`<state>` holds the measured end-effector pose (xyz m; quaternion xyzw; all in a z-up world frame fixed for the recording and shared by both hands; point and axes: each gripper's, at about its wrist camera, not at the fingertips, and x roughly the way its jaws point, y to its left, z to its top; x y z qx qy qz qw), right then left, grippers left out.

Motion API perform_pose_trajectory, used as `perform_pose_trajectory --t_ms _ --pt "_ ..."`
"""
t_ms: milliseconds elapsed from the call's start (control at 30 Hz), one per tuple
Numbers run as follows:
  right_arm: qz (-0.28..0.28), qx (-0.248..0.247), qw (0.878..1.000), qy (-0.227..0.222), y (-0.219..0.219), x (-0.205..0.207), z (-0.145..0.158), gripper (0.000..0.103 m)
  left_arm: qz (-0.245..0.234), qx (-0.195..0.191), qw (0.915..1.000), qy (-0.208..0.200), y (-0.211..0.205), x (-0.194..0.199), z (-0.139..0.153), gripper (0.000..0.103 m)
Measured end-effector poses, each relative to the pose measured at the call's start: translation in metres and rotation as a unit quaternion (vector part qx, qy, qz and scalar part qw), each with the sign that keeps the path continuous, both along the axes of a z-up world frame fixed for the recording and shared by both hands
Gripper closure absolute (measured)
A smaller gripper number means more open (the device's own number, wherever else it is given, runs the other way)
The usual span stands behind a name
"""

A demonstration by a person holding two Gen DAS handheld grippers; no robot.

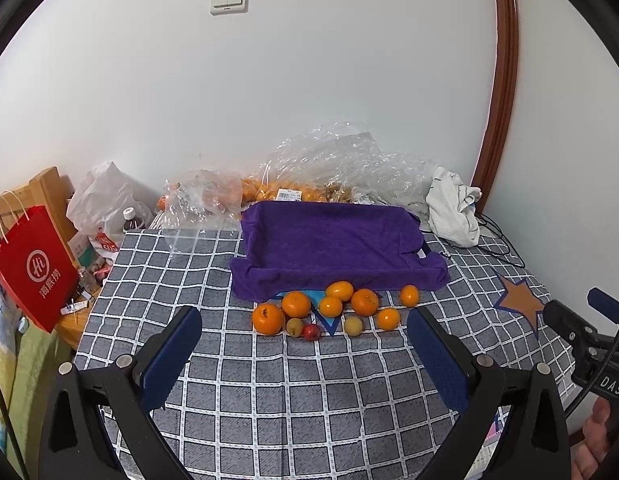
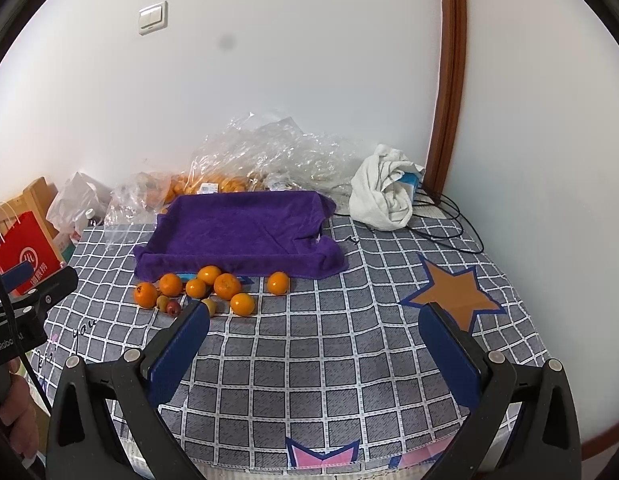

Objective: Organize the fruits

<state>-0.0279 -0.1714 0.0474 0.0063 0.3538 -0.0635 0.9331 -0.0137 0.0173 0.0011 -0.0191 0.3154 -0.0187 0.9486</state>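
At the far left of the left wrist view a red paper bag [image 1: 31, 266] hangs beside a wooden frame, with a white plastic bag [image 1: 103, 196] just behind it against the wall. The checked cloth [image 1: 309, 380] fills the lower middle of both views. The left gripper [image 1: 305, 344] hovers low over it, its blue fingers [image 1: 171, 356] spread wide apart and holding nothing. Between and beyond those fingers, in the centre of the frame, the fruits [image 1: 333, 308] sit in a loose cluster on the cloth: several oranges of different sizes, two small yellowish fruits and one small red one [image 1: 311, 332], all just in front of the purple towel [image 1: 337, 246], which is draped over a shallow tray shape. Behind the towel, crumpled clear plastic bags [image 1: 333, 160] hold more orange fruit. To the right lies a bunched white cloth [image 1: 453, 208], and a brown star print [image 1: 519, 302] marks the checked cloth. In the right wrist view the right gripper [image 2: 313, 344] also hovers with its fingers [image 2: 449, 356] wide open and empty, the fruits [image 2: 213, 288] up and to the left of centre, near its left finger.
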Motion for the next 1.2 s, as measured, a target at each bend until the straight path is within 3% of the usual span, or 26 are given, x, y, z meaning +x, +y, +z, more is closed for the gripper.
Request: perform_pose_trajectory --t_ms 567,833,1033,1200 --pt "0.037 0.014 0.999 -0.013 0.013 -0.001 -0.002 0.000 0.005 0.002 1.0000 -0.008 0.006 0.001 0.001 0.000" --pt "0.070 0.017 0.997 -0.013 0.014 0.012 -0.010 0.000 0.011 0.000 0.9999 -0.005 0.012 0.015 -0.015 0.000" --pt "0.065 0.035 0.997 -0.032 0.001 0.036 -0.033 0.000 0.017 0.001 0.9998 0.010 0.025 0.037 -0.044 0.000" --pt "0.061 0.031 0.998 -0.004 -0.010 0.066 -0.072 0.002 0.021 0.012 0.9993 0.028 0.038 0.055 -0.072 0.002"
